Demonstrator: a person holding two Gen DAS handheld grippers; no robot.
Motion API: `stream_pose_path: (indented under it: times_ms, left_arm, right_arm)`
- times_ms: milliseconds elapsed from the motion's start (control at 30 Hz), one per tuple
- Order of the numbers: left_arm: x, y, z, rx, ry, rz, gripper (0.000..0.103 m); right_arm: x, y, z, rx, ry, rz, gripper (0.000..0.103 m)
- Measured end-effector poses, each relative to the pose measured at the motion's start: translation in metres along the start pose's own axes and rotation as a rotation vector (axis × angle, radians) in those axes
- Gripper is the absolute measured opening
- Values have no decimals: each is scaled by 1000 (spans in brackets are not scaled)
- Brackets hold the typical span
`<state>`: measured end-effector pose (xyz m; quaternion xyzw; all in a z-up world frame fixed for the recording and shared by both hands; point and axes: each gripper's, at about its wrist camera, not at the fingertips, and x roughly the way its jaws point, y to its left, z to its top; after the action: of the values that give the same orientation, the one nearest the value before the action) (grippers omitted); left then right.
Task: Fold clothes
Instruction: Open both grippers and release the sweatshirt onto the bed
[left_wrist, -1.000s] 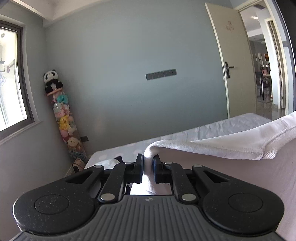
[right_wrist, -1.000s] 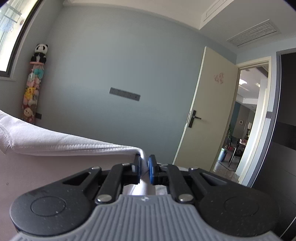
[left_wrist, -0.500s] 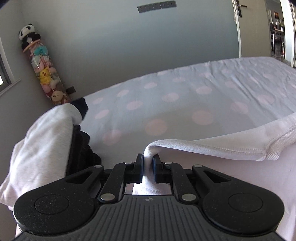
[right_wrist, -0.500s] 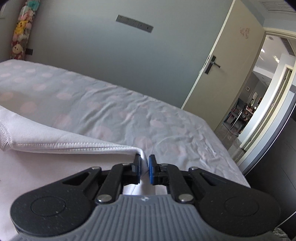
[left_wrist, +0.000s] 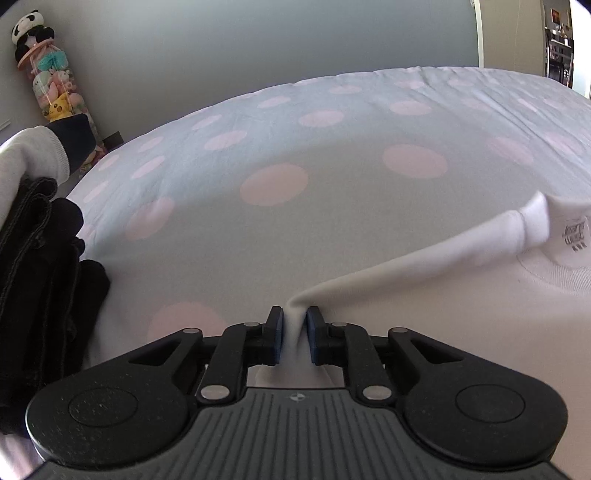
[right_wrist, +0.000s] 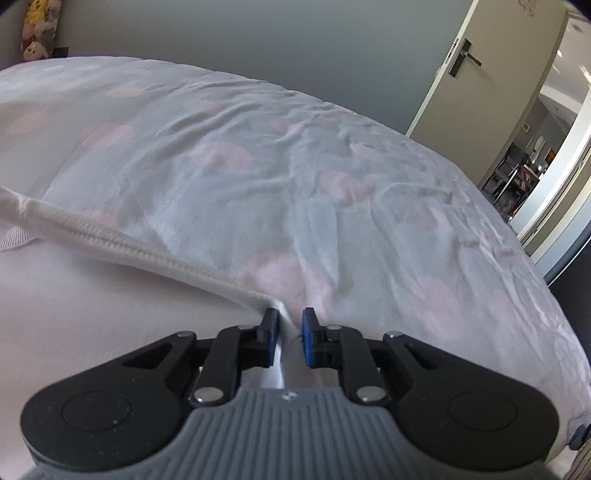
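**Ana:** Across the bed (left_wrist: 332, 155) with its pale blue sheet and pink dots lies the white cotton knit top (left_wrist: 480, 314), neck ribbing and label facing up toward the far side. Where are the tongs?

**Ben:** Both are low over it, at the shoulder line. The left tongs (left_wrist: 295, 332) are clamped on a pinch of the top's edge, cloth bunched between the blue pads. The right tongs (right_wrist: 289, 339) stand a little apart; a thin ridge of fabric lies against the left pad (right_wrist: 271, 341), and I doubt the other pad touches it.

**Ana:** So which stage is this?

**Ben:** It fits either laying the top out flat or setting down a turned edge. I can't settle which.

**Ana:** How would you do it well?

**Ben:** Keep the seamed edge (right_wrist: 147, 254) between the two tongs straight and lightly taut, level with the bed, so no crease gets trapped. Let go only once the cloth rests on the sheet, and lift straight away so the pads don't drag it.

**Ana:** Anything to mind?

**Ben:** The pile of black and white garments (left_wrist: 37, 236) just beside the left tongs. Keep clear of it.
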<state>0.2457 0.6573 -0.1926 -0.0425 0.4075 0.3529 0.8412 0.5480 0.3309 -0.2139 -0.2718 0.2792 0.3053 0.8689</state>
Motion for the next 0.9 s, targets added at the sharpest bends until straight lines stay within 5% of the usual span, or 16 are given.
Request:
stream_pose_path:
  times_ms: [200, 267, 300, 367, 467, 767, 900]
  left_arm:
    - [9, -6, 10, -43, -9, 23, 18]
    - [3, -4, 13, -45, -11, 23, 28]
    - [-3, -1, 14, -46, -21, 18, 32]
    - [-22, 7, 11, -61, -38, 11, 53]
    - [-57, 22, 0, -102, -47, -6, 58]
    - [-182, 48, -85, -189, 34, -56, 61]
    - [-223, 58, -139, -278, 100, -4, 63]
  right_arm:
    - [19, -3, 8, 99, 9, 15, 22]
    - [17, -8, 13, 141, 14, 9, 28]
    - [13, -12, 15, 166, 11, 1, 39]
    - [0, -21, 18, 205, -22, -12, 45]
    - [-30, -32, 17, 249, -80, -32, 51]
    - [-161, -15, -37, 416, -97, 223, 61]
    - [-218, 10, -81, 453, -75, 339, 65]
